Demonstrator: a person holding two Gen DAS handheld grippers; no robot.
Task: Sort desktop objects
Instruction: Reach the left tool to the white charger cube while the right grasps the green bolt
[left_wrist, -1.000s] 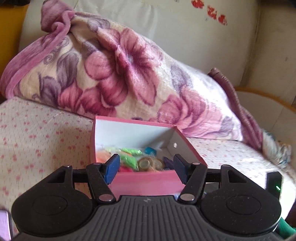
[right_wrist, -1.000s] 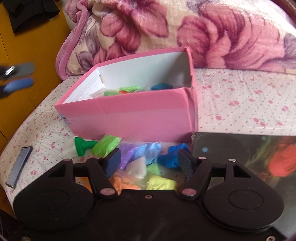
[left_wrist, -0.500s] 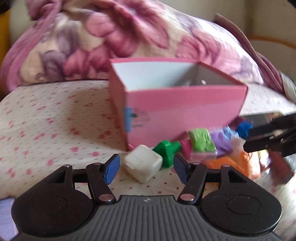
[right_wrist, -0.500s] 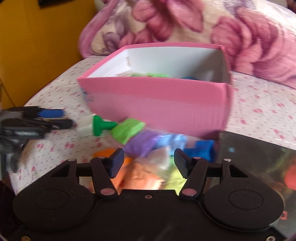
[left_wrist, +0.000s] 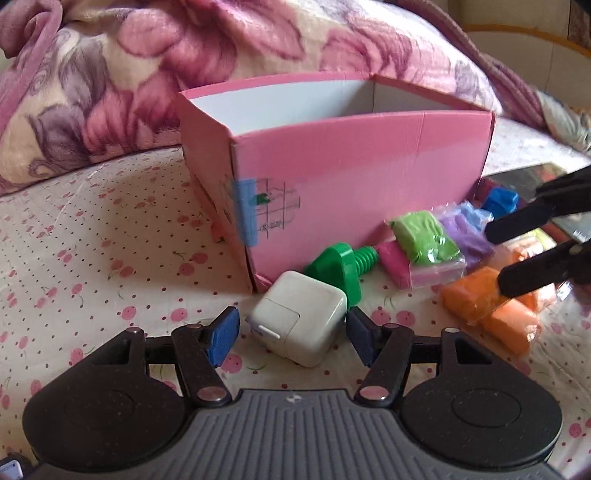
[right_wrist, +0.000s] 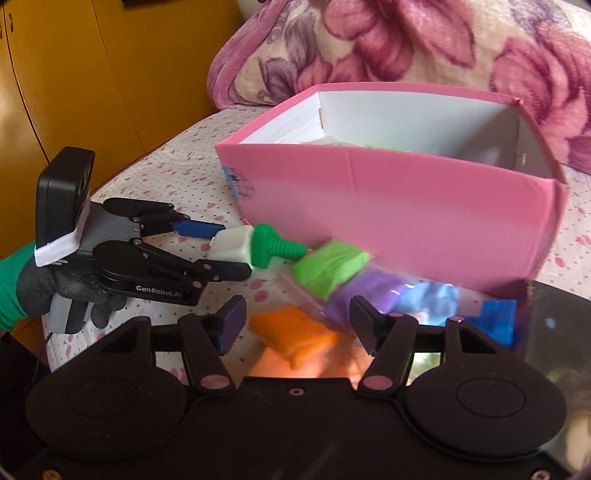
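A pink box (left_wrist: 354, 177) stands on the cherry-print cloth; it also shows in the right wrist view (right_wrist: 406, 206), with a few items inside. My left gripper (left_wrist: 291, 332) is open with a white charger cube (left_wrist: 299, 321) between its fingers, jaws apart from it. A green toy bolt (left_wrist: 340, 262) lies just behind the cube. My right gripper (right_wrist: 295, 325) is open over an orange clay bag (right_wrist: 295, 332), beside green (right_wrist: 328, 269), purple (right_wrist: 369, 295) and blue (right_wrist: 495, 317) clay bags.
A folded floral blanket (left_wrist: 184, 55) lies behind the box. A dark glossy book (right_wrist: 561, 339) lies at the right. A yellow cabinet (right_wrist: 92, 74) stands left of the bed edge. The left gripper (right_wrist: 221, 251) shows in the right wrist view, straddling the cube.
My left gripper came down from over the box to the cloth and closed in around the white cube. My right gripper swung left and lowered over the clay bags.
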